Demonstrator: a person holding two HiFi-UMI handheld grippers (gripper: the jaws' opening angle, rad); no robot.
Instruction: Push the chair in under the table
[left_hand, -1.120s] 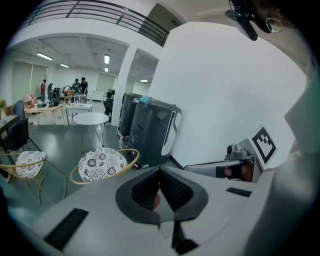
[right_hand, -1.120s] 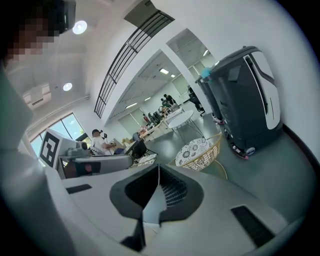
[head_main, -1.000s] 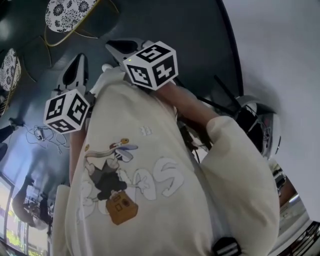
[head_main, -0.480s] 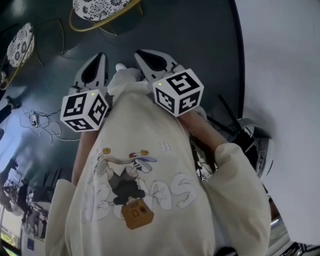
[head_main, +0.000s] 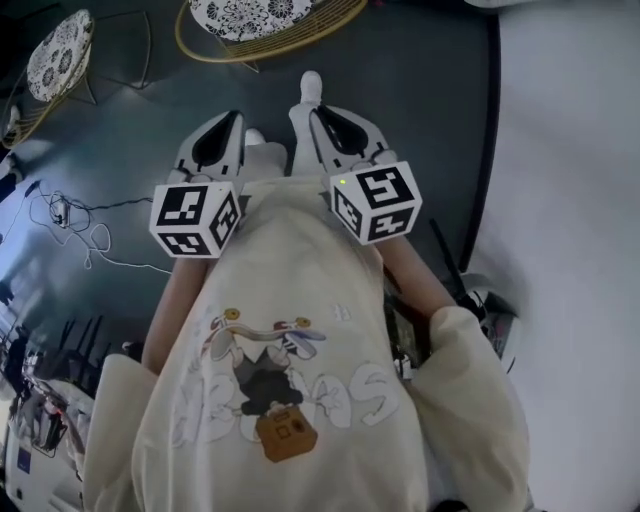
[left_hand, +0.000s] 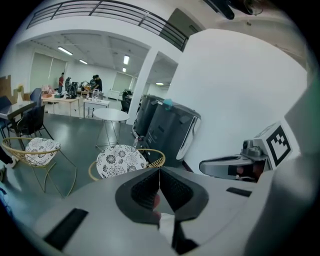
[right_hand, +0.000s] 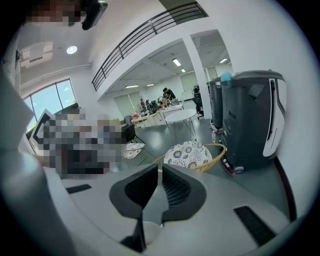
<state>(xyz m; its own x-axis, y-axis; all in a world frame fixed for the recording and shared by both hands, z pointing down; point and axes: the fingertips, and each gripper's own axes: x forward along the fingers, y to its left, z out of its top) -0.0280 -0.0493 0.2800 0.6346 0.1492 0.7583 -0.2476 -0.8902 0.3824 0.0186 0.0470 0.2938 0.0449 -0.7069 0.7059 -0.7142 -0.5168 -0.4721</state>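
The chair (head_main: 262, 18) has a yellow wicker frame and a black-and-white patterned seat; it stands on the dark floor at the top edge of the head view, beyond both grippers. It also shows as the chair (left_hand: 121, 161) and the chair (right_hand: 192, 152) in the gripper views. A small round white table (left_hand: 112, 115), also seen as the table (right_hand: 180, 115), stands farther back. My left gripper (head_main: 226, 122) and right gripper (head_main: 322, 112) are held side by side in front of my chest, short of the chair. Both are shut with nothing between the jaws.
A second patterned chair (head_main: 58, 58) stands to the left. Large grey machines (right_hand: 247, 120) stand beside a white wall (head_main: 570, 200) on the right. Loose cables (head_main: 70, 225) lie on the floor at the left. People work at desks (left_hand: 75, 92) far back.
The head view has swung so the patterned chair is now straight ahead at the top. Both grippers sit more centred and closer together, still shut.
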